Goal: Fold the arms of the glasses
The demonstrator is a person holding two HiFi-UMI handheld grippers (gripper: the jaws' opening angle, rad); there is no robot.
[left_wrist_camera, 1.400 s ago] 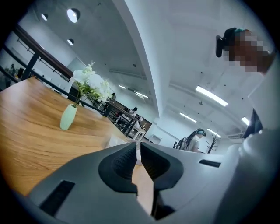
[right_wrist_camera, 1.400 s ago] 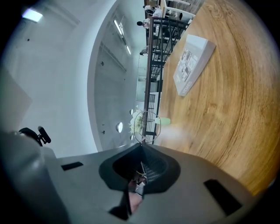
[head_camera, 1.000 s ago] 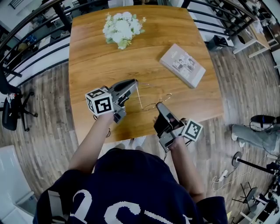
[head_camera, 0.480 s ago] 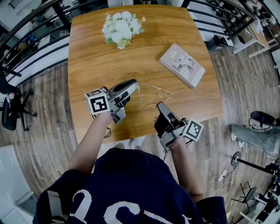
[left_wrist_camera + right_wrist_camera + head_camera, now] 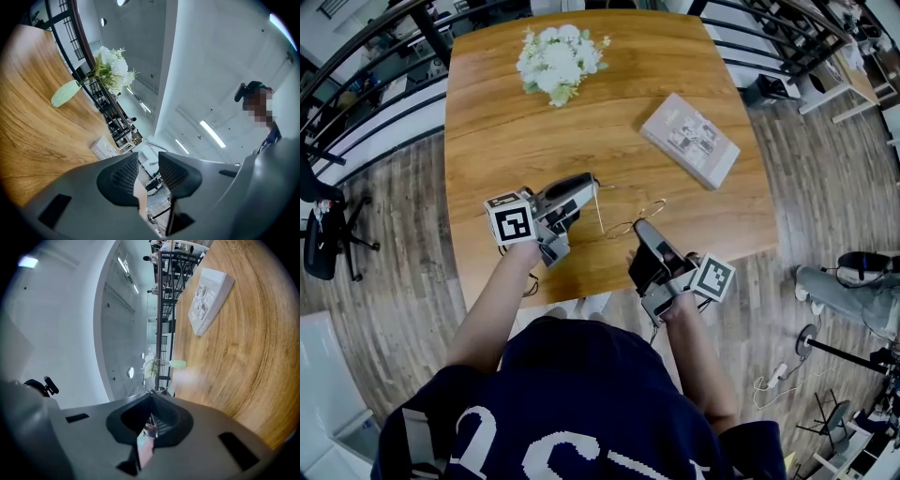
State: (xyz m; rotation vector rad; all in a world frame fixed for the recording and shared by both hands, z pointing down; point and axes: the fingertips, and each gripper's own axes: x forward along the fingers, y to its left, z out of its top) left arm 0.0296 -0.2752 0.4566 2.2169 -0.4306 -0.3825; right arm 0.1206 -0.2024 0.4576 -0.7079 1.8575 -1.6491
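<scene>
Right tongs (image 5: 638, 226) pinch thin wire-framed glasses (image 5: 623, 226), one arm seemingly unfolded.

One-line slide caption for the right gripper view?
Right gripper, jaws shut on wire-rimmed glasses, with wooden table and book beyond.

Head cam sits above the person (image 5: 581, 412) and faces steeply down at mid-range: whole table (image 5: 534, 122) in frame, L gripper (image 5: 592, 180) and R gripper (image 5: 639, 225) low-centre, floor (image 5: 384, 187) round the edges. L gripper cam rides just behind its jaws, v. close, aimed approx. level across the tabletop, rolled so the wood fills the frame's left. R gripper cam is likewise tight on its jaws, rolled the other way, wood at right. All 3 views share the tabletop, flowers (image 5: 558, 61) and book (image 5: 691, 139). L cam shows the flowers bigger, R cam the book.
</scene>
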